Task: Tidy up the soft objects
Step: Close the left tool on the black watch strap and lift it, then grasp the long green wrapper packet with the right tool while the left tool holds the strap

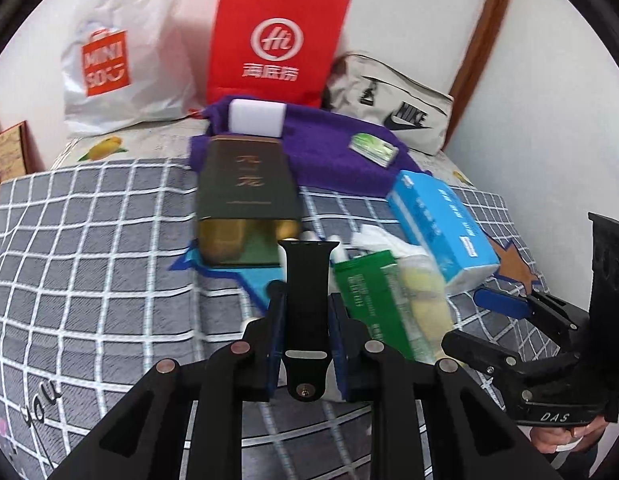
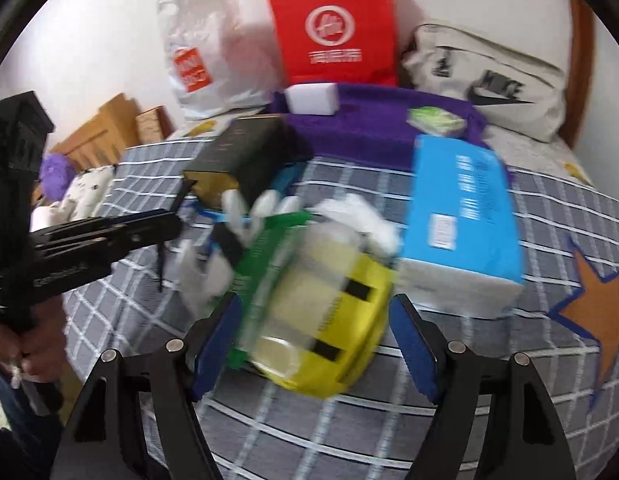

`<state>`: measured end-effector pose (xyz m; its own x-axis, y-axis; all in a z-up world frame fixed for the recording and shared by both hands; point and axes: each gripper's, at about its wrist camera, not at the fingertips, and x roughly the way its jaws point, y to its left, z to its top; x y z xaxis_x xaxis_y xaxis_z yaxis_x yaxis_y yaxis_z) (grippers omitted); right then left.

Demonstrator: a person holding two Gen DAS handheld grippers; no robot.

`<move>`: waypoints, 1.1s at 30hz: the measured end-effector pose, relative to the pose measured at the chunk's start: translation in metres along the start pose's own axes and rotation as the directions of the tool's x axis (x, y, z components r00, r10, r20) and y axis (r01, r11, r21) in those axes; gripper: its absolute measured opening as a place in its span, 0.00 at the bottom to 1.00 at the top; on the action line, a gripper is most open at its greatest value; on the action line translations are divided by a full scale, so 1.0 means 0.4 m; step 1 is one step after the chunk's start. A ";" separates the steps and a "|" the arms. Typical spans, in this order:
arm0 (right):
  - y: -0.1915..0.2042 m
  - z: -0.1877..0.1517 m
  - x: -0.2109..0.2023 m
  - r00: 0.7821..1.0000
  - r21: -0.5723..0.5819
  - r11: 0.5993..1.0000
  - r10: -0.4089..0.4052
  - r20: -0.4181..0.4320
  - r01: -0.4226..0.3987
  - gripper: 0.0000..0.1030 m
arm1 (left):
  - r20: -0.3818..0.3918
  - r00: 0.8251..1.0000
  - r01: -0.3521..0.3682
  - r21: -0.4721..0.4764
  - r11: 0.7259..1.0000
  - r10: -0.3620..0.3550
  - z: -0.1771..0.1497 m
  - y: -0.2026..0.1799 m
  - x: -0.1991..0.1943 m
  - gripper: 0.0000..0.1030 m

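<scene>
On the bed's grey quilt with a white grid [image 1: 89, 248], three bags stand along the far wall: one white plastic bag with an orange logo [image 1: 109, 64] at the left, one red paper bag with a white emblem [image 1: 273, 40] in the middle, one beige fabric pouch with a black swoosh [image 1: 393, 108] at the right – what they hold cannot be seen. Before them lies a purple towel [image 1: 329, 148] bearing one white foam block [image 1: 256, 118] and one small green packet [image 1: 372, 148]. Nearer sit one dark box with gold lettering [image 1: 245, 200], one blue tissue pack [image 1: 441, 224], and a green-and-yellow clear packet [image 2: 321, 308]. The left gripper [image 1: 305, 308] is nearly closed on a black watch strap [image 1: 307, 300]. The right gripper [image 2: 313, 344] stands wide, its blue pads either side of the packet – not touching.
</scene>
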<state>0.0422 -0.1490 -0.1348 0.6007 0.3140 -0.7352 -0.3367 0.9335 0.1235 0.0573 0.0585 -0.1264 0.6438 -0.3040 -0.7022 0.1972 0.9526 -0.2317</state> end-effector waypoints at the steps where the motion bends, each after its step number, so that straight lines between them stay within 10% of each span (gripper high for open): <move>1: 0.011 0.003 0.004 1.000 -0.011 1.000 -0.001 0.001 0.001 0.74 | 0.003 1.000 -0.010 -0.010 1.000 0.010 -0.003 0.015 -0.004 0.20; 22: 0.167 0.024 0.174 0.960 -0.203 0.946 -0.270 -0.076 0.251 0.66 | 0.026 1.000 0.000 -0.089 0.996 0.002 -0.029 0.135 -0.028 0.20; 33: 0.156 0.030 0.128 0.985 -0.190 0.969 -0.169 -0.032 0.160 0.35 | 0.021 1.000 -0.001 -0.104 0.995 0.003 -0.031 0.137 -0.018 0.20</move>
<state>0.0608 -0.0728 -0.1568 0.6251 0.1459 -0.7668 -0.3681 0.9213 -0.1248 0.0543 0.1126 -0.1422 0.6594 -0.3012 -0.6889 0.1189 0.9465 -0.3000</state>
